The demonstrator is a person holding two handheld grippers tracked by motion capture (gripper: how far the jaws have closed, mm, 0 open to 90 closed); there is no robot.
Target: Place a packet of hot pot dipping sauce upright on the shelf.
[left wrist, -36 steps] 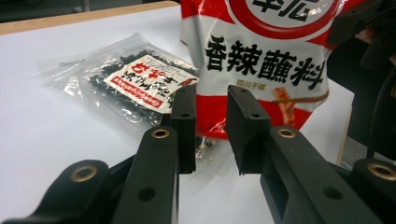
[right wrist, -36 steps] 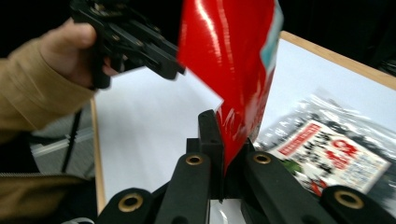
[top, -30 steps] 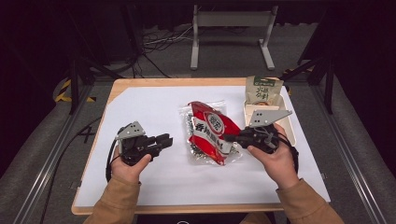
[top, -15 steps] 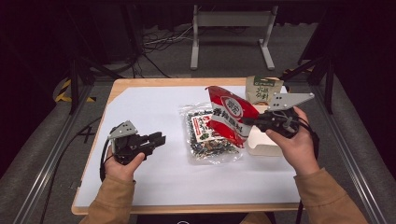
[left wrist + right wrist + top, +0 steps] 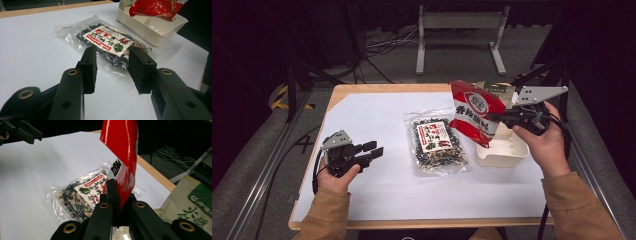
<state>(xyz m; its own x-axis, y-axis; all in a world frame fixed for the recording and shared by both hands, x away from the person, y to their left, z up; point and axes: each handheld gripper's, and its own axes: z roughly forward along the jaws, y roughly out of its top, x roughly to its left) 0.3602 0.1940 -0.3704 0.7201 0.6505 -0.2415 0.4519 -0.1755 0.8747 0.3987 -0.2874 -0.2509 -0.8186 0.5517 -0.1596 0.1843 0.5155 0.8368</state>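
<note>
My right gripper (image 5: pixel 494 118) is shut on the edge of a red snack bag (image 5: pixel 472 117) and holds it in the air over the left end of a white tray (image 5: pixel 504 152). In the right gripper view the red bag (image 5: pixel 122 145) rises from between the pressed jaws (image 5: pixel 117 195). A clear bag of dark dried bits (image 5: pixel 437 145) with a red and white label lies flat on the white table cover. My left gripper (image 5: pixel 373 150) hovers at the table's left, pointing at the clear bag (image 5: pixel 105 40). Its jaws (image 5: pixel 112 67) have just been opening, with nothing between them.
A tan and green pouch (image 5: pixel 496 89) stands behind the white tray (image 5: pixel 155 30), at the table's far right. The wooden table edge (image 5: pixel 387 89) borders the white cover. Dark floor, cables and a metal stand lie beyond.
The right gripper lifted the red bag off the clear bag and carried it right and up, over the tray. The left gripper's jaws spread wider; that hand stayed in place.
</note>
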